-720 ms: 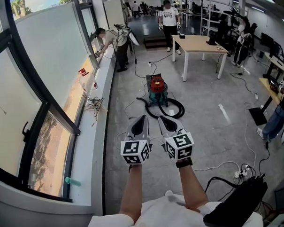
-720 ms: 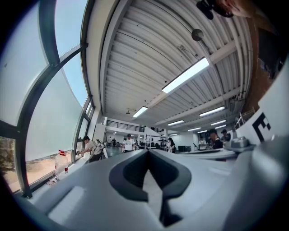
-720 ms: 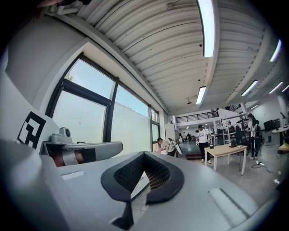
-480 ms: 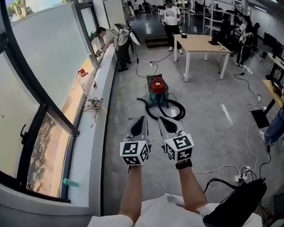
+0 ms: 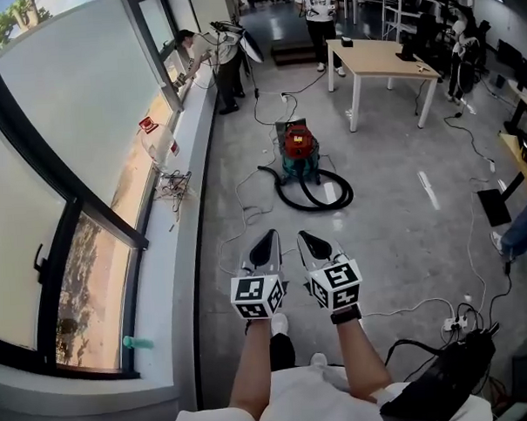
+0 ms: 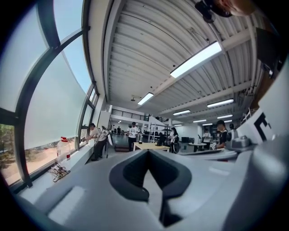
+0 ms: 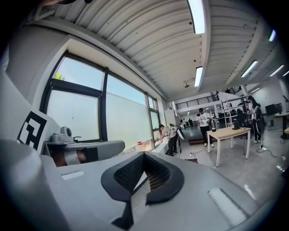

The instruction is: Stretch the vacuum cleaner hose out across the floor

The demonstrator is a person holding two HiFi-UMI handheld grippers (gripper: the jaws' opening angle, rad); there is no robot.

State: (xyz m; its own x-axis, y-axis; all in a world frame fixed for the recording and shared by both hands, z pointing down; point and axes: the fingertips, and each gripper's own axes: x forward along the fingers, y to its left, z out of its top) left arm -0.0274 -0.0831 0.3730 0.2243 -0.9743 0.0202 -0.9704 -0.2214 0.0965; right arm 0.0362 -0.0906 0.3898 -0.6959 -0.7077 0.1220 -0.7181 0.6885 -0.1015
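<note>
Grey plastic jaws are clenched together on both tools, with nothing between them. The left gripper (image 5: 266, 237) and the right gripper (image 5: 306, 238) are held side by side, apart from each other, pointing roughly level above the concrete floor (image 5: 395, 234). Well ahead of them stands the red-and-teal vacuum cleaner (image 5: 298, 153). Its black hose (image 5: 316, 208) lies coiled in a loop on the floor against the machine, on the side nearer the grippers. Beyond stands a wooden table (image 5: 383, 60). A window sill (image 5: 174, 253) runs along the left.
</note>
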